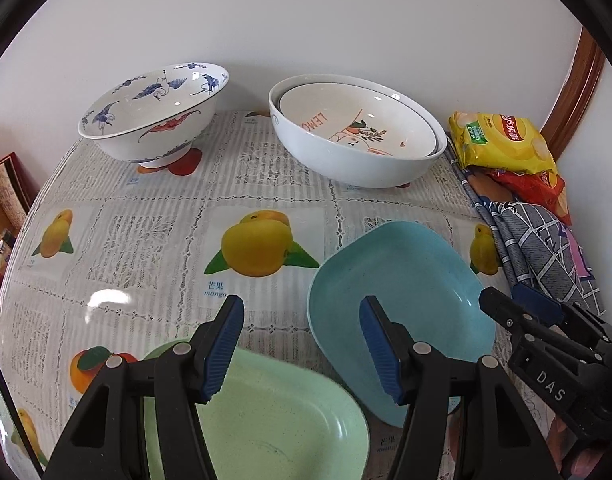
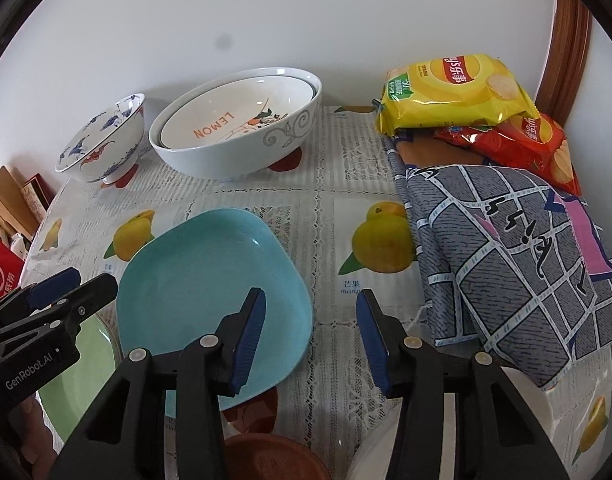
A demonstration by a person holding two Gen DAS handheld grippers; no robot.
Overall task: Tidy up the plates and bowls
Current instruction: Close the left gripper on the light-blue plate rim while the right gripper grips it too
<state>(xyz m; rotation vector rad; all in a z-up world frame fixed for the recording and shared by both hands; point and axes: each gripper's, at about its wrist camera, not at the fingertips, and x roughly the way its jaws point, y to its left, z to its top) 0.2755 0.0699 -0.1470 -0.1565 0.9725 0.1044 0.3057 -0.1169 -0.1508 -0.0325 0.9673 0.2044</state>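
- While both tools hang over the fruit-print tablecloth, the left gripper gapes empty above a pale green squarish plate.
- Just right lies a blue squarish plate.
- Beyond it, the right gripper is parted, holding nothing.

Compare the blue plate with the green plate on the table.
The blue plate lies farther in, toward the bowls; the green plate lies nearer the table's front edge. The blue plate shows nearly whole; the green plate is partly hidden behind the left gripper. The blue plate's edge appears to overlap the green plate's rim. Both are plain, speckled, rounded-square and empty.
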